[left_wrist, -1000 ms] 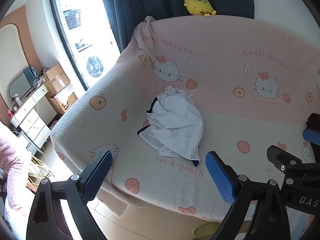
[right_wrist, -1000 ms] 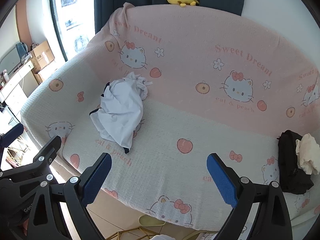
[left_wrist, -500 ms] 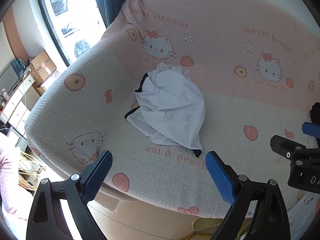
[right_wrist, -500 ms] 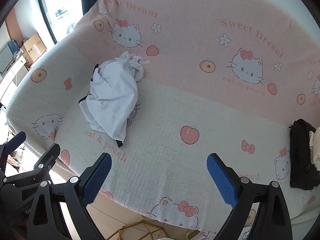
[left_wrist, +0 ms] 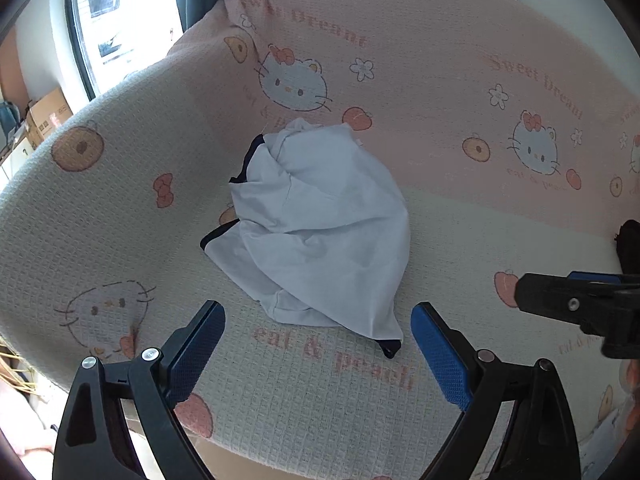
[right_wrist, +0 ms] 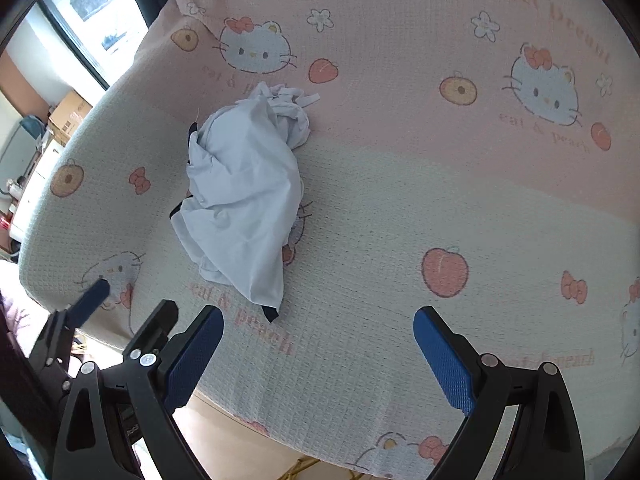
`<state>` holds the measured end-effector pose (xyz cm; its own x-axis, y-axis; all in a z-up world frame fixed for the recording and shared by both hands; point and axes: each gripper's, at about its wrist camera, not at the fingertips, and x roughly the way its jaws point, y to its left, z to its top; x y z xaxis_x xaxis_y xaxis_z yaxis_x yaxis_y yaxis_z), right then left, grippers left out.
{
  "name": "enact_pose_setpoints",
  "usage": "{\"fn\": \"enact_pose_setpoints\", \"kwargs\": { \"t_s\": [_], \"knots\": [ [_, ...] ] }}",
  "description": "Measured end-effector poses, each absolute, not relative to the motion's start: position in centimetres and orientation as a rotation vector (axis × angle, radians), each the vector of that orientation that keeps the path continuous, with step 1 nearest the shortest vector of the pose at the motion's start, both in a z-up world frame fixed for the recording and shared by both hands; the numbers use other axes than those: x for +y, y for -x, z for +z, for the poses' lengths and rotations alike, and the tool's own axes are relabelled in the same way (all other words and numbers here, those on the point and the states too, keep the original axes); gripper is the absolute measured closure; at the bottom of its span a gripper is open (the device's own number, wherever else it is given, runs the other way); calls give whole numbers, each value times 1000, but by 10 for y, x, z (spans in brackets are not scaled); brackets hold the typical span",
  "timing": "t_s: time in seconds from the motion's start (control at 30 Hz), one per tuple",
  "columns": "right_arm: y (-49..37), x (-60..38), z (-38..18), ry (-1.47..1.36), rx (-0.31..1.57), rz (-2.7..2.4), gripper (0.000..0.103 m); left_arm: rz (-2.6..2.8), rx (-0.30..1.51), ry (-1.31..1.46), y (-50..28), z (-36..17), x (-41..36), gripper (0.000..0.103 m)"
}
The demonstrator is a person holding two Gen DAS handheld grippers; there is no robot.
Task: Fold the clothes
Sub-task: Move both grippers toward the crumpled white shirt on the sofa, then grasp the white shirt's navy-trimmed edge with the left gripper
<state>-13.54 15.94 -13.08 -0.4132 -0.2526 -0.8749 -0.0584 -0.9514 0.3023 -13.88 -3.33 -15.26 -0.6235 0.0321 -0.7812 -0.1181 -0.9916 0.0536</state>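
We see a sofa cover (left_wrist: pixel 460 92) printed with cats and peaches spread over the whole seat and back ahead of both tools. On it, ahead of the left gripper (left_wrist: pixel 316 352) and slightly beyond its tips, lies the shirt (left_wrist: pixel 320 228), a pale blue garment with dark trim, crumpled into one heap; from the right gripper (right_wrist: pixel 316 354) it sits ahead and to the left.

We judge the task barely begun: no fold is made, no edge is flattened, and the shirt is not yet touched. Spreading it flat and every fold remain.

Its long axis runs from the bunched end against the sofa back, farthest from the tools, down to a tapered corner with a dark tip (left_wrist: pixel 390 347) nearest the left gripper, between its fingers in that view. We cannot tell collar from hem.

Both grippers hold their blue pads (right_wrist: pixel 442 354) spread wide, gripping nothing; the right gripper hovers beside the left one, over bare cover.
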Motion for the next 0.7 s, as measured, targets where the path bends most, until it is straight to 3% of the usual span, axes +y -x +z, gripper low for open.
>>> {"fn": "enact_pose_setpoints", "kwargs": {
  "t_s": [0.17,0.33,0.43,0.5,0.57,0.7],
  "knots": [
    [151,165,-153,-1641,-619,-2430,7,2766,168,1363,158,-177,-44,8],
    [158,170,-171,-1653,-682,-2421,9,2729,97,1396,168,-189,-55,8],
    [164,169,-181,-1644,-716,-2388,20,2688,-66,1427,176,-196,-64,8],
    [169,166,-188,-1659,-714,-2367,37,2653,-214,1437,181,-200,-73,8],
    [173,161,-196,-1670,-704,-2346,46,2629,-362,1444,185,-204,-82,8],
    [180,151,-208,-1639,-724,-2300,50,2599,-553,1457,195,-213,-93,8]
  ]
}}
